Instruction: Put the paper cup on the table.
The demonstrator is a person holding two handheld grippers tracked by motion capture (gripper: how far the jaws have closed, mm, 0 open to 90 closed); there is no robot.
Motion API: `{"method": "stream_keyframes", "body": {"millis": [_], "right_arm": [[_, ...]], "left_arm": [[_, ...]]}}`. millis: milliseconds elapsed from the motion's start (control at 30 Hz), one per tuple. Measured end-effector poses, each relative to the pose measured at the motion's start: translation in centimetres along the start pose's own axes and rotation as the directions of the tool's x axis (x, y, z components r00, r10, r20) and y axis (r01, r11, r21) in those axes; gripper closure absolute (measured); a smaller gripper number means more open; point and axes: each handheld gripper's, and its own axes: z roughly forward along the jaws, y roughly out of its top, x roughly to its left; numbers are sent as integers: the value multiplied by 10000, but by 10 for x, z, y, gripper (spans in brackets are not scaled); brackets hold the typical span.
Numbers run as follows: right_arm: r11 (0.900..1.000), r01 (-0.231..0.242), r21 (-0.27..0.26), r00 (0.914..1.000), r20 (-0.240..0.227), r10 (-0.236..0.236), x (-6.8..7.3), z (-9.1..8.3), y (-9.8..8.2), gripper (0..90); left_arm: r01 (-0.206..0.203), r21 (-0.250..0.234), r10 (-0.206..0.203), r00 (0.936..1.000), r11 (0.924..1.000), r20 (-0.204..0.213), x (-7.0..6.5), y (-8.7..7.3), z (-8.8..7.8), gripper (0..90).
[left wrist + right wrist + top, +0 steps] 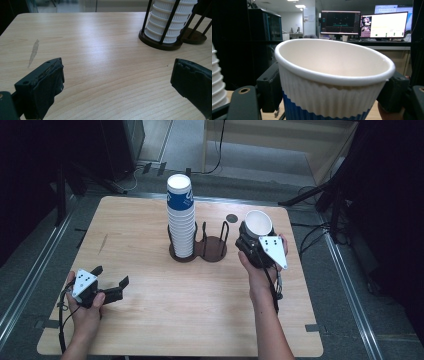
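Cup [258, 222] first: a single paper cup, white and ribbed near the rim with a blue band lower down, sits clamped between the jaws of the right gripper [252, 237], mouth up and tipped slightly, held above the table to the right of the dark cup holder [200, 251]. Its inside looks bare and white; in the right gripper view the cup [332, 80] shows nothing in it, with a black pad [270, 87] pressed against each side of its wall. The holder is a double one, two round bases joined, each ringed by thin black uprights. Its left ring carries a tall stack of cups [180, 215] of the same kind, nested one in another and rising well above the uprights; its right ring [215, 247], the one nearer the held cup, has no cup in it. Well left of the holder and nearer the table's front edge, the left gripper [111, 282] rests low over the wooden table [150, 320] with its jaws wide apart and nothing between them; the left gripper view shows bare wood in the gap.
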Motion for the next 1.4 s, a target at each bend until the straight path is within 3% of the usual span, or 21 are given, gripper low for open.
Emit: {"method": "stream_keyframes", "body": {"millis": [133, 367, 567, 800, 900, 1167, 1400], "right_arm": [[9997, 247, -91, 9994, -227, -249, -10, 9, 1, 211], [9993, 322, 170, 9994, -93, -320, -15, 23, -2, 210], [9964, 314, 786, 9983, 464, -351, -26, 42, -16, 210], [9912, 703, 1124, 9947, 666, -781, -33, 48, -30, 209], [9920, 447, 1177, 9964, 668, -528, -35, 51, -37, 207], [9888, 320, 1460, 9951, 878, -452, -38, 61, -53, 202], [9804, 477, 1910, 9927, 994, -677, -40, 67, -67, 199]], "left_arm": [[63, 10, -63, 10000, 10000, 21, 1, 0, 0, 0], [54, -29, -54, 10000, 10000, 8, 1, 0, 0, 0], [119, -52, -119, 9999, 9999, -4, 1, 0, 0, 0], [373, -211, -373, 9993, 9991, 8, 3, -1, -2, 0], [308, -182, -308, 9995, 9994, -6, 3, -1, -2, 0], [429, -198, -428, 9991, 9989, 15, 3, -1, -2, 0], [463, -172, -463, 9989, 9988, 15, 4, -1, -1, 0]]}}
